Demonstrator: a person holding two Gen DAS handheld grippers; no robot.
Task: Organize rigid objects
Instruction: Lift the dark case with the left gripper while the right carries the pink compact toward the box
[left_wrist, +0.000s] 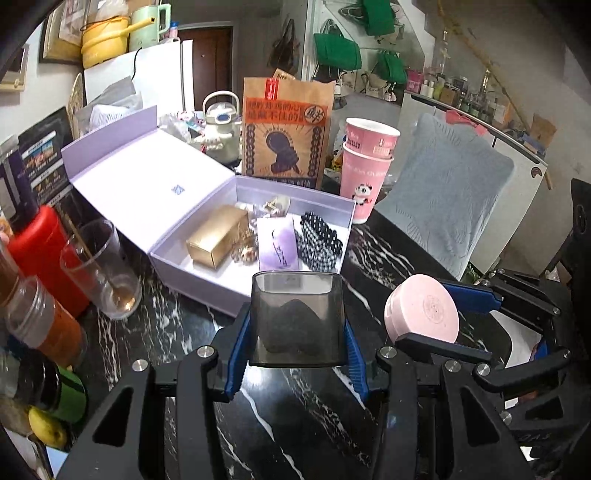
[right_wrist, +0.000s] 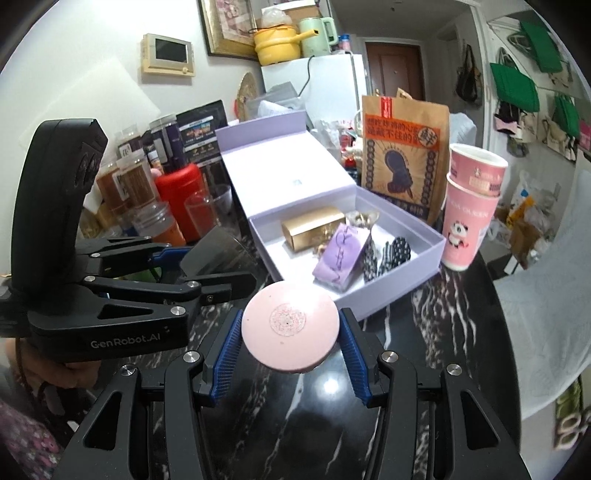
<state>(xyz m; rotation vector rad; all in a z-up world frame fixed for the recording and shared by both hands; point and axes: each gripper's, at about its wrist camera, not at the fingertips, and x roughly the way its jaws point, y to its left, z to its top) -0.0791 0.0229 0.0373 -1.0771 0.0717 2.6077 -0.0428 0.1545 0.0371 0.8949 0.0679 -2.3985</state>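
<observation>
Smoky container (left_wrist: 297, 319) clamped in left gripper (left_wrist: 295, 328), pink compact (right_wrist: 290, 329) in right gripper (right_wrist: 290, 345).
Both above marble table (left_wrist: 177, 332); lilac box (left_wrist: 207, 273) at 12 o'clock, open; dark lump inside container, prob. a sponge.

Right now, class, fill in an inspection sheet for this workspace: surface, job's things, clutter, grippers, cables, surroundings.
Surface: black marble table, white veins.
Job's things: open lilac box holding gold box; smoky case; pink compact.
Clutter: pink cups, paper bag, glass, red bottle.
Grippers: left gripper shut on smoky case; right gripper shut on pink compact.
Cables: black cord on fridge.
Surroundings: green bags, door.
</observation>
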